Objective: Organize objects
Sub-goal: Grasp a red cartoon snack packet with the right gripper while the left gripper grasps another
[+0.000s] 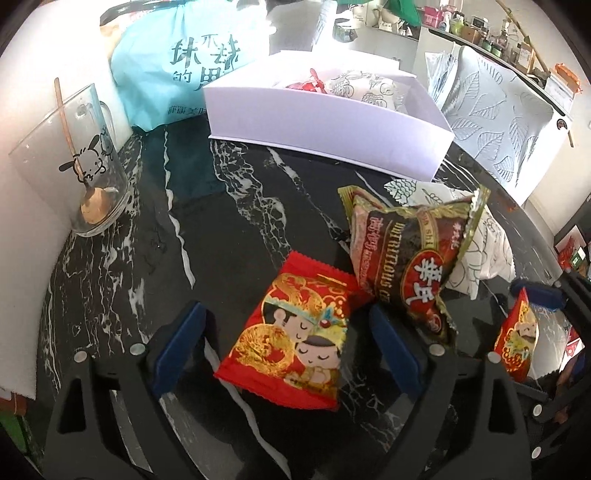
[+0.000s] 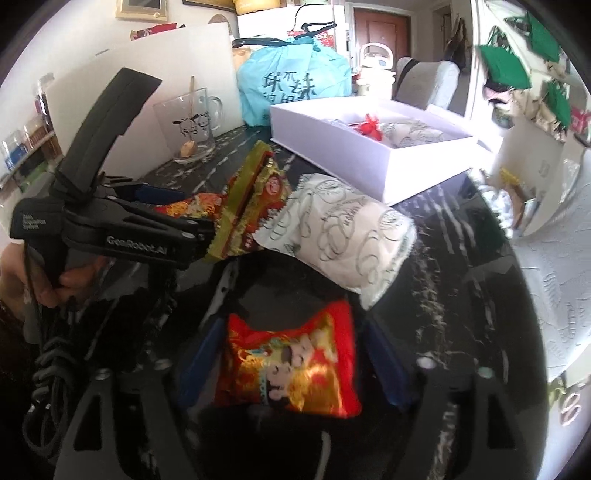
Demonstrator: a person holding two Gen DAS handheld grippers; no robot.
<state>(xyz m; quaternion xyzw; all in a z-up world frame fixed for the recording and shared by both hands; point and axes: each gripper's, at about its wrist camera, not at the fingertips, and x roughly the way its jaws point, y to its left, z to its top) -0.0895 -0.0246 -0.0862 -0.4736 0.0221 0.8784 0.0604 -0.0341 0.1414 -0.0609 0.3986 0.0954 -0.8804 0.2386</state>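
Marble table (image 1: 229,229): "NUTRITIOUS" packet (image 1: 410,258); left tool (image 1: 288,332), right tool (image 2: 288,354) spread around red packets.

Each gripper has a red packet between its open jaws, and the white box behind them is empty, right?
Not quite: the white box is not empty. The right wrist view shows a white patterned packet and a small red item inside it. The rest holds: a red packet lies in the left gripper, another in the right gripper.

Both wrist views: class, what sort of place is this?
Probably a lived-in home, at a dining table: a black marble-look table holds a cartoon glass mug and snack packets, with a wooden door behind.
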